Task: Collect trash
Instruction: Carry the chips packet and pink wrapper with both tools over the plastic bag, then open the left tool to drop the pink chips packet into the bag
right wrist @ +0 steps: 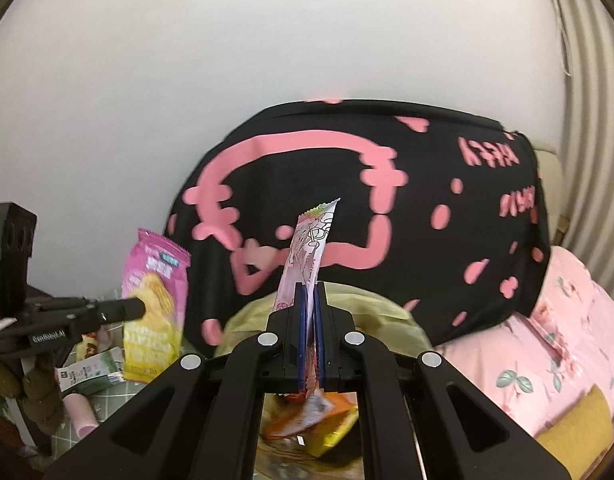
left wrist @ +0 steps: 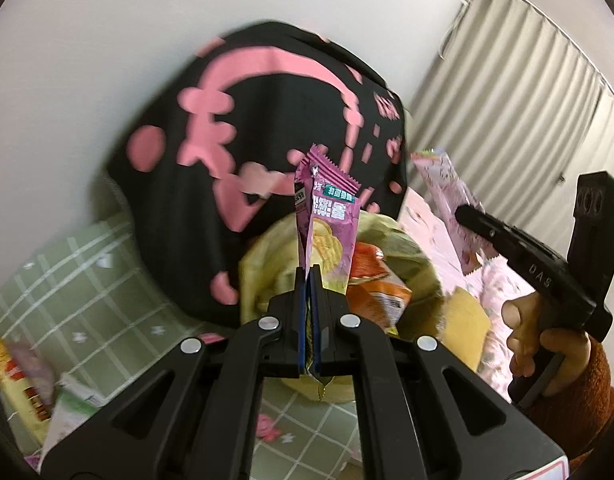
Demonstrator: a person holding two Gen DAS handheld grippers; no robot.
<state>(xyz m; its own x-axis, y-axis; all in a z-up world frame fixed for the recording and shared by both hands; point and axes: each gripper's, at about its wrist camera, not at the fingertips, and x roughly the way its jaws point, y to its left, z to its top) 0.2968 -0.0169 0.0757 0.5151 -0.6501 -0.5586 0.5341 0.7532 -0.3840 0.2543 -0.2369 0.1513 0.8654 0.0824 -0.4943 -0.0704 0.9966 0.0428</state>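
We are in the carrying step: both grippers hold a piece of trash and hang over the yellow-green bag (left wrist: 403, 248) that lies in front of the black cushion with pink print (left wrist: 243, 128).

Our left gripper (left wrist: 310, 276) has its fingers clamped on a purple biscuit wrapper (left wrist: 327, 220), which stands upright above the bag's mouth. Our right gripper (right wrist: 311, 292) has its fingers clamped on a slim pale pink wrapper (right wrist: 307, 248), also upright and just above the bag. Inside the bag we see an orange snack packet (left wrist: 371, 280) already collected.

More litter lies on the green checked cloth (left wrist: 67, 280) to the left of the bag, among it a yellow packet (left wrist: 11, 372) and a green-and-white packet (right wrist: 91, 372).

Next, we judge, each wrapper needs to come low over the bag's opening before the fingers part, since such light foil can drift aside; then we go back for the litter left of the bag.
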